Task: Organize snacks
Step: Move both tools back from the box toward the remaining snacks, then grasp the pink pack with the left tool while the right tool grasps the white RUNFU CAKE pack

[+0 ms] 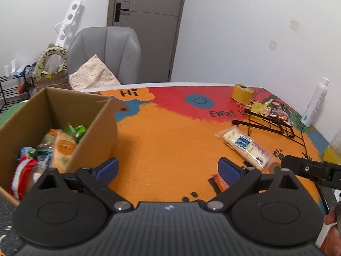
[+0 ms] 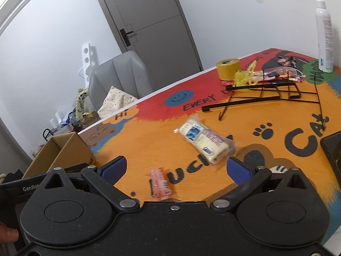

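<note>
colourful cartoon-print table (image 2: pixel 149 149), cardboard box (image 1: pixel 64 111), white snack pack (image 2: pixel 202 141), orange packet (image 2: pixel 159 184), tape roll (image 2: pixel 228 68), wire rack (image 2: pixel 266 93), spray can (image 2: pixel 325 36)

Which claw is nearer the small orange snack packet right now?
Right. The small orange snack packet lies on the table just ahead of the open right claw, between its fingers. The left claw, also open, sits leftward by the cardboard box; there the packet peeks past its right finger.
</note>
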`<control>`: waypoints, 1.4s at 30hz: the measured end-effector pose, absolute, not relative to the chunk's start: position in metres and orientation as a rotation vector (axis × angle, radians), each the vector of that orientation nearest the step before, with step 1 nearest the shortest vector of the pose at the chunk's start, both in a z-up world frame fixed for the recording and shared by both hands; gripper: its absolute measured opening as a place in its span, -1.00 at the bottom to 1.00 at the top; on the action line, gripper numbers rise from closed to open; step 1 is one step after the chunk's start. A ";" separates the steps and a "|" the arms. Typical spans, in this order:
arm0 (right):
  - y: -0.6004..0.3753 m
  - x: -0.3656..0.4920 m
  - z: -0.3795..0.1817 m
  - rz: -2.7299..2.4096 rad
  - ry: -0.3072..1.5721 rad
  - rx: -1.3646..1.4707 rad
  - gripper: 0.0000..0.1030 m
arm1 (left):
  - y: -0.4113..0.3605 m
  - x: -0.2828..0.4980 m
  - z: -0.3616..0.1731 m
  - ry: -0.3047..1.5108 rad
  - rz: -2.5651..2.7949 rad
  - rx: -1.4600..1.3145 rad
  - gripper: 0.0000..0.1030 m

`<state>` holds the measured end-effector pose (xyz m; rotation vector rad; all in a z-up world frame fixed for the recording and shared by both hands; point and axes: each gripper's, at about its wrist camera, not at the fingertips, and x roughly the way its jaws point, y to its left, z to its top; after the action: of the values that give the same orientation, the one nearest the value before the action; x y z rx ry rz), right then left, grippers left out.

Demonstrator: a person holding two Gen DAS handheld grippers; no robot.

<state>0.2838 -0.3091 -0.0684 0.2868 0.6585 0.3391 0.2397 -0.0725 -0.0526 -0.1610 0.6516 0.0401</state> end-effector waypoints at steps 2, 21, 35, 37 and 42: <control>-0.314 0.286 -0.071 0.331 0.664 0.291 1.00 | -0.077 0.242 -0.055 0.654 0.035 -0.164 0.92; -0.343 0.295 -0.101 0.269 0.693 0.292 1.00 | -0.130 0.268 -0.092 0.705 -0.016 -0.127 0.87; -0.360 0.309 -0.112 0.240 0.695 0.310 0.99 | -0.161 0.291 -0.116 0.737 -0.039 -0.080 0.73; -0.360 0.311 -0.114 0.238 0.698 0.313 0.99 | -0.163 0.294 -0.120 0.748 -0.044 -0.075 0.57; -0.356 0.318 -0.117 0.248 0.706 0.310 0.99 | -0.164 0.298 -0.128 0.761 -0.051 -0.053 -0.10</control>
<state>0.3177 -0.3562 -0.1172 0.3102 0.7061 0.2479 0.2977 -0.1636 -0.1278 -0.0533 0.7614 -0.0506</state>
